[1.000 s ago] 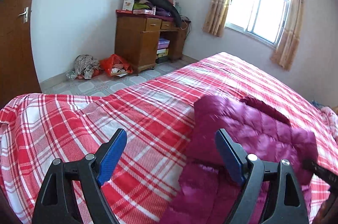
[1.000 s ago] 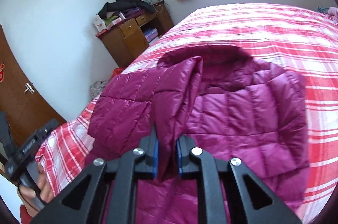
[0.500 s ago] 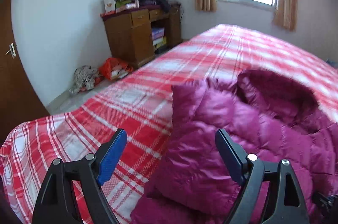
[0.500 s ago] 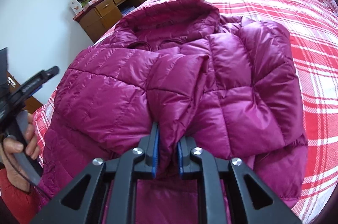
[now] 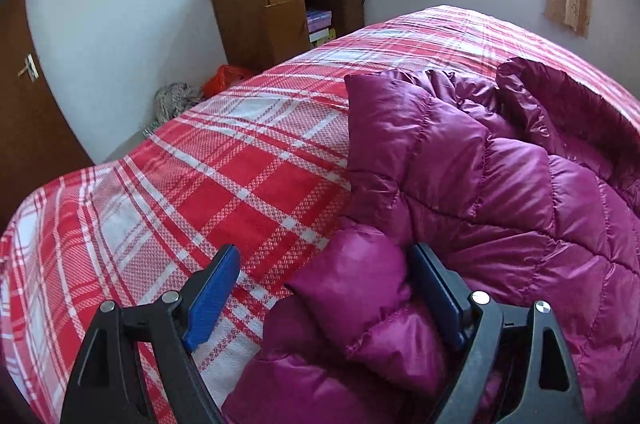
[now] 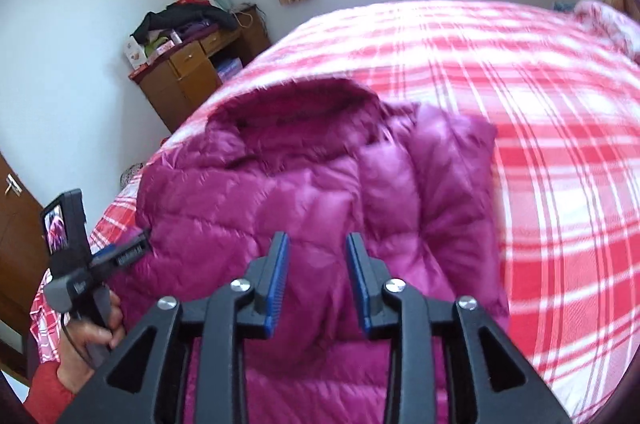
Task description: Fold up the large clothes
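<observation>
The magenta puffer jacket point(image 6: 320, 192) lies on the bed point(image 6: 560, 144) toward its near edge, hood pointing to the window end, one sleeve laid across the body as a first fold. The right tool point(image 6: 316, 280) has just been opening; its pads now stand apart with no fabric pinched, likely to let that sleeve rest. The left tool point(image 5: 324, 296) gapes wide around a bunched sleeve end point(image 5: 352, 288) at the jacket's side edge, one pad against it, not clamped, seemingly lining up the next grab.
</observation>
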Action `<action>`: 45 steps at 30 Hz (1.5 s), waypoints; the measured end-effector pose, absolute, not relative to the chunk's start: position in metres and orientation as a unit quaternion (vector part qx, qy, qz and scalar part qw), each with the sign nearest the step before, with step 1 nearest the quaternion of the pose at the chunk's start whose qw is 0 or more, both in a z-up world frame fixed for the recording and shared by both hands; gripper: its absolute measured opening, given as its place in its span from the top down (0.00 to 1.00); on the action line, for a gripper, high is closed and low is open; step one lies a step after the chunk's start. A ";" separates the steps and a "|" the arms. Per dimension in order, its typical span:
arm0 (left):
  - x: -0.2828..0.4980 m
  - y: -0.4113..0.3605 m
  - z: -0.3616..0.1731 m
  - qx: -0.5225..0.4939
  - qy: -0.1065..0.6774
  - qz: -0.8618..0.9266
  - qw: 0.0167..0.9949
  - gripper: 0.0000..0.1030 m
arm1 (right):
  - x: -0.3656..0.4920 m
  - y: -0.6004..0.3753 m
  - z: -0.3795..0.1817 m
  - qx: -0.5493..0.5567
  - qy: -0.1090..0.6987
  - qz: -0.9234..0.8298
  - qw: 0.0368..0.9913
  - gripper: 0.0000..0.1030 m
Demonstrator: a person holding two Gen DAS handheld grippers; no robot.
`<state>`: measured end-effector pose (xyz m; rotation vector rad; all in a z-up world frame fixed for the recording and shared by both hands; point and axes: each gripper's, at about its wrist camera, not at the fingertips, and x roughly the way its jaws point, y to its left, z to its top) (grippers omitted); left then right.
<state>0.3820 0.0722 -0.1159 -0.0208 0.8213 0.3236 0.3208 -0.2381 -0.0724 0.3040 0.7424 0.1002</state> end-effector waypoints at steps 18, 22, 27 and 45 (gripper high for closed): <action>0.380 0.086 -0.117 -0.058 0.403 0.127 0.904 0.15 | 0.393 -0.261 -0.092 0.215 0.390 0.051 0.894 0.67; 0.381 0.086 -0.117 -0.058 0.403 0.127 0.904 0.15 | 0.431 -0.288 -0.095 0.237 0.401 -0.001 0.885 0.40; 0.380 0.086 -0.117 -0.059 0.403 0.127 0.904 0.15 | 0.474 -0.273 -0.110 0.190 0.441 0.010 0.877 0.71; 0.453 0.035 -0.051 -0.081 0.378 0.000 0.922 0.15 | 0.447 -0.266 -0.128 0.139 0.401 -0.009 0.906 0.80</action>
